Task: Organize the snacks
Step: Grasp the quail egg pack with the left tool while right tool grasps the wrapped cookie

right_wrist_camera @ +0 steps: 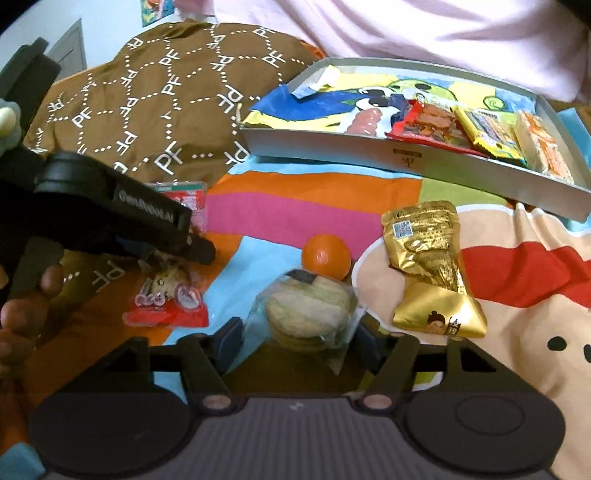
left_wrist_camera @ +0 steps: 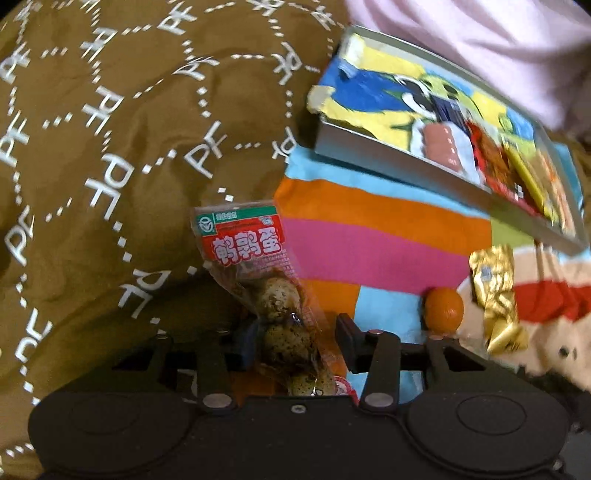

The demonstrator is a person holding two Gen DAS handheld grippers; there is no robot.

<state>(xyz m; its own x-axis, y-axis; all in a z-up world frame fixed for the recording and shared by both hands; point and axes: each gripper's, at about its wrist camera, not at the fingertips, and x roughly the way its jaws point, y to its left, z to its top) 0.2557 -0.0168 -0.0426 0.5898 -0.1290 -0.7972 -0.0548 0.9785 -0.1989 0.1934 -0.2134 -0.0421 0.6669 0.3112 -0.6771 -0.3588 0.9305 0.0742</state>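
Observation:
My left gripper [left_wrist_camera: 295, 332] has its jaws around a clear and red quail egg packet [left_wrist_camera: 258, 273] on the colourful blanket; the jaws look part open and I cannot tell if they grip it. It also shows at the left of the right wrist view [right_wrist_camera: 166, 258], over the packet [right_wrist_camera: 166, 295]. My right gripper [right_wrist_camera: 301, 339] is open around a wrapped green round pastry [right_wrist_camera: 308, 310]. An orange [right_wrist_camera: 325, 256] lies just beyond the pastry, and a gold snack pouch [right_wrist_camera: 428, 254] lies to the right. A grey tray [right_wrist_camera: 406, 158] with several snack packets stands at the back right.
A brown quilted cover with white letters [right_wrist_camera: 147, 99] is heaped at the left and back. A pink cloth [right_wrist_camera: 406, 29] lies behind the tray. The orange [left_wrist_camera: 443, 308], the gold pouch [left_wrist_camera: 495, 295] and the tray [left_wrist_camera: 369, 155] also show in the left wrist view.

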